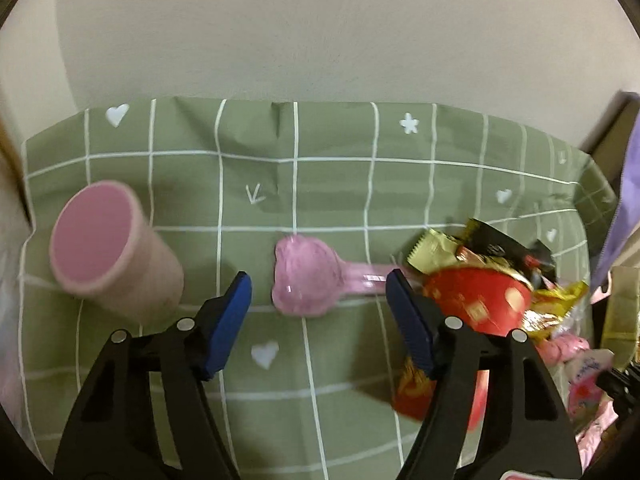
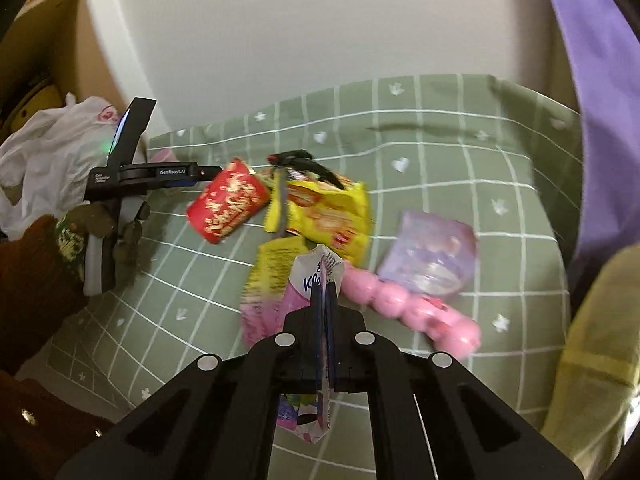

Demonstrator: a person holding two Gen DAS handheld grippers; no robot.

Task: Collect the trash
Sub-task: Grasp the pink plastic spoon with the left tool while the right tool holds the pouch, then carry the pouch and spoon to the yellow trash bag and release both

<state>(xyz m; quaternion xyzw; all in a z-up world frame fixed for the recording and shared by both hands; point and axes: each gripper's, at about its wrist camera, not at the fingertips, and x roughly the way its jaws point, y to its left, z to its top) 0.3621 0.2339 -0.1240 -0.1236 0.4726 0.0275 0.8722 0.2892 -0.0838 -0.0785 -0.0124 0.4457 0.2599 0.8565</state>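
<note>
My left gripper [image 1: 318, 306] is open and empty above the green checked cloth [image 1: 328, 184], just short of a pink heart-shaped spoon [image 1: 306, 276]. A pink cup [image 1: 112, 250] lies on its side to the left. A pile of wrappers with a red packet [image 1: 478, 300] lies to the right. My right gripper [image 2: 325, 292] is shut on a pink and white tissue packet [image 2: 316, 280], held above the cloth [image 2: 440, 152]. Below it lie a red packet [image 2: 228, 206], yellow wrappers [image 2: 332, 212], a pink bead-shaped package [image 2: 416, 308] and a clear purple wrapper [image 2: 430, 256].
The left gripper and the hand holding it [image 2: 120, 200] show at the left of the right wrist view, beside a white plastic bag [image 2: 44, 152]. A purple cloth [image 2: 592, 80] hangs at the right. A pale wall stands behind the table.
</note>
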